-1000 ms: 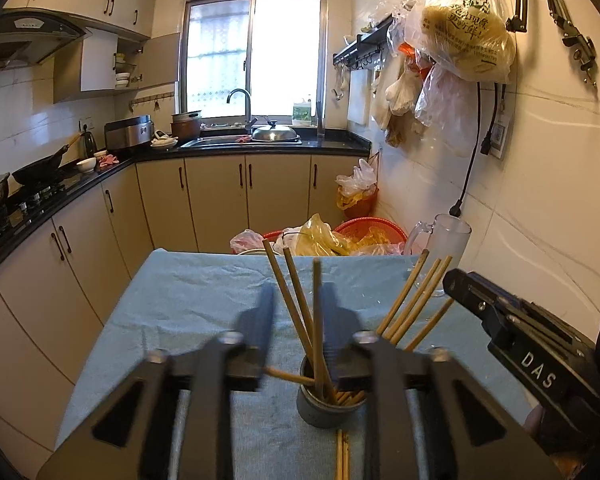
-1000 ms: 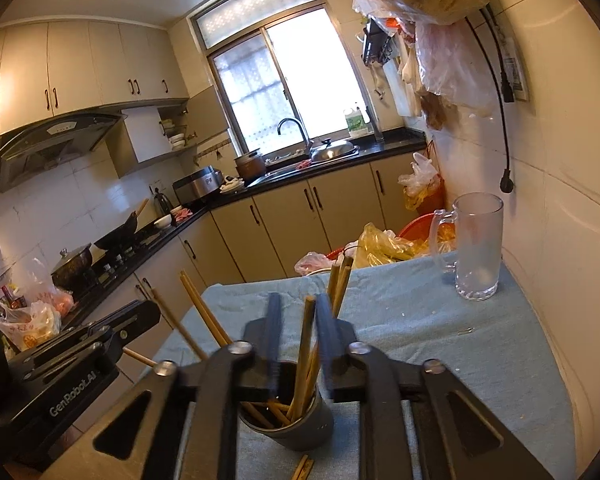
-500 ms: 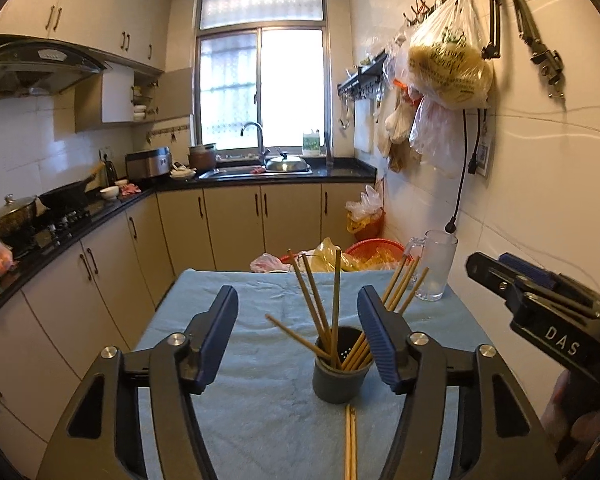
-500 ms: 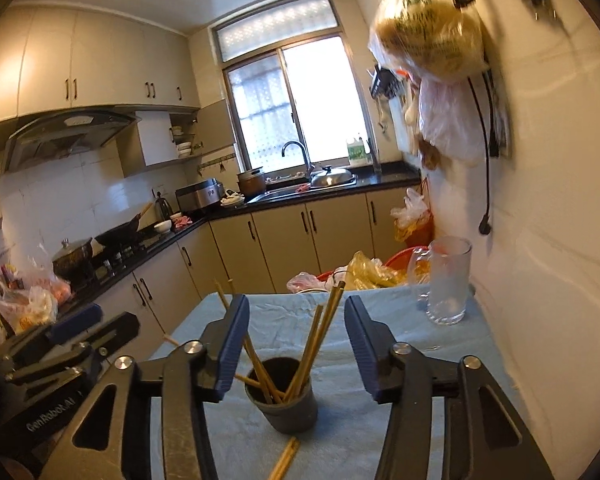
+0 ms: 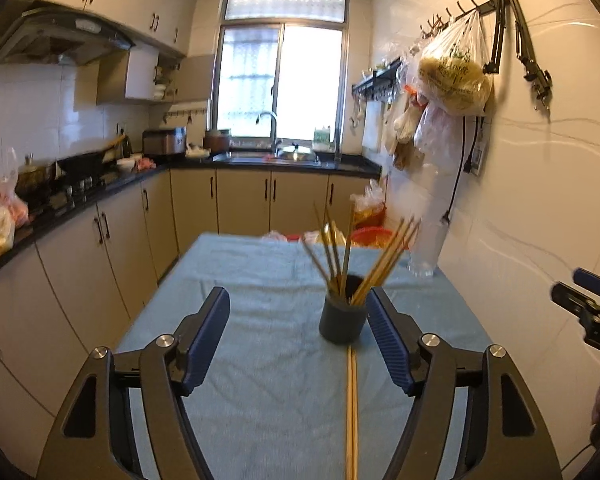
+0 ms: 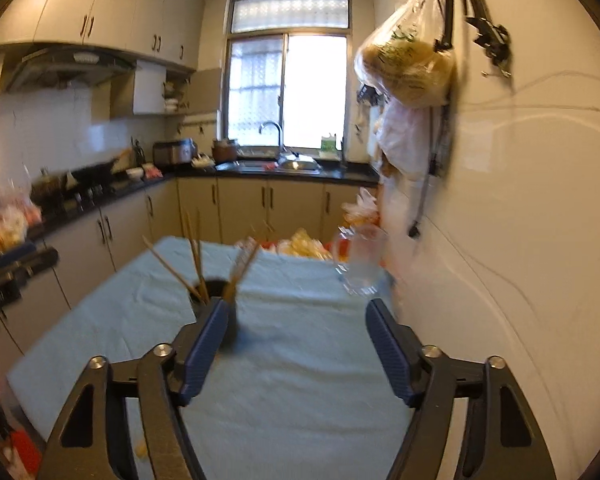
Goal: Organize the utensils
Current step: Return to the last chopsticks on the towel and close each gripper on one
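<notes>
1. left gripper (image 5: 298, 344): jaws wide, just opened further, nothing between the pads.
2. right gripper (image 6: 296, 346): jaws wide, just opened further, nothing held.
3. loose chopstick pair (image 5: 352, 412): lies flat on the blue cloth (image 5: 260, 380), its far end at the cup's base; not yet stowed.
4. dark cup (image 5: 343, 320): upright on the cloth, chopsticks (image 5: 380, 264) fanned inside; this part judged done.
5. glass mug (image 6: 360, 264): beyond the cup, near the wall.

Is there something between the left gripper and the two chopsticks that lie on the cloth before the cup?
Nothing visible. The left gripper is open and empty, and the loose chopsticks lie on bare blue cloth, running from the dark cup toward the camera between its fingers.
</notes>
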`<state>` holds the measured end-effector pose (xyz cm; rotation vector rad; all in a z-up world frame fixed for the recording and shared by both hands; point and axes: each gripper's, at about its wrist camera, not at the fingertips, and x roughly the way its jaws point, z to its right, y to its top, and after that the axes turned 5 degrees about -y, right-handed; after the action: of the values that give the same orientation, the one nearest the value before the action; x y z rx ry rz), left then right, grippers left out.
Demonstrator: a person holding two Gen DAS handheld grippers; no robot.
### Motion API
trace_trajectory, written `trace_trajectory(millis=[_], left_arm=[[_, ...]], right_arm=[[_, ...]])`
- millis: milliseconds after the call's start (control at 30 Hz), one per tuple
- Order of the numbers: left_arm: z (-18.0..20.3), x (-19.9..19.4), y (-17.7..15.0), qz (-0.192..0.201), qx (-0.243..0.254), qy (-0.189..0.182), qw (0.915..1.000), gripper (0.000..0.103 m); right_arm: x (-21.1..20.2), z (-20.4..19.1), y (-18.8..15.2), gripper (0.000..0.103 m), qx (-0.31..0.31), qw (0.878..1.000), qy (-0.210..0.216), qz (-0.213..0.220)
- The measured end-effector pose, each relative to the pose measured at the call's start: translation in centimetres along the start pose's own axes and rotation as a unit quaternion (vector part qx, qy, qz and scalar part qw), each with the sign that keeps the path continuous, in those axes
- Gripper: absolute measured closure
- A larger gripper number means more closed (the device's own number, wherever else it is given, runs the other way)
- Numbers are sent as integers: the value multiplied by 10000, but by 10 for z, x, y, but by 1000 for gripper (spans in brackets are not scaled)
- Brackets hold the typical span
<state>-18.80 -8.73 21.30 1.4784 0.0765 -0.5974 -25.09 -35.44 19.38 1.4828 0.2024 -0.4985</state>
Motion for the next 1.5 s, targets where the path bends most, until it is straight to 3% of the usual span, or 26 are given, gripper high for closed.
trace_trajectory(millis=[200, 367, 533, 733, 800, 833, 933, 1067, 1333, 1500], left_arm=[[-6, 33, -54, -827, 186, -195, 9962, 33], [-7, 79, -97, -1773, 133, -501, 9828, 34], [5, 108, -119, -2199, 156, -738, 9726, 46], [28, 151, -137, -2696, 560, -548, 9598, 66], [35, 159, -136, -2692, 552, -573, 9598, 75], [38, 165, -137, -2829, 577, -620, 9554, 89], [50, 170, -136, -2810, 738, -480, 9557, 91], [28, 166, -127, -2841, 186, -489, 9574, 92], [-11, 158, -129, -2795, -254, -458, 9587, 92], [-29, 148, -130, -2875, -737, -580, 9532, 96]], right_arm=[[8, 8, -64, 22, 277, 9973, 212, -641], [36, -14, -108, 22, 647, 9903, 661, -1033], [52, -39, -126, 22, 690, 9866, 924, -1155], [74, -40, -133, 22, 983, 9813, 1010, -1312], [80, -37, -136, 22, 1043, 9801, 993, -1369], [84, -36, -137, 22, 1092, 9789, 994, -1410], [93, -33, -141, 22, 1213, 9757, 1023, -1509], [102, -31, -144, 22, 1273, 9732, 1061, -1596], [123, -42, -142, 22, 1305, 9657, 1313, -1820], [132, -71, -138, 22, 1018, 9619, 1630, -1945]])
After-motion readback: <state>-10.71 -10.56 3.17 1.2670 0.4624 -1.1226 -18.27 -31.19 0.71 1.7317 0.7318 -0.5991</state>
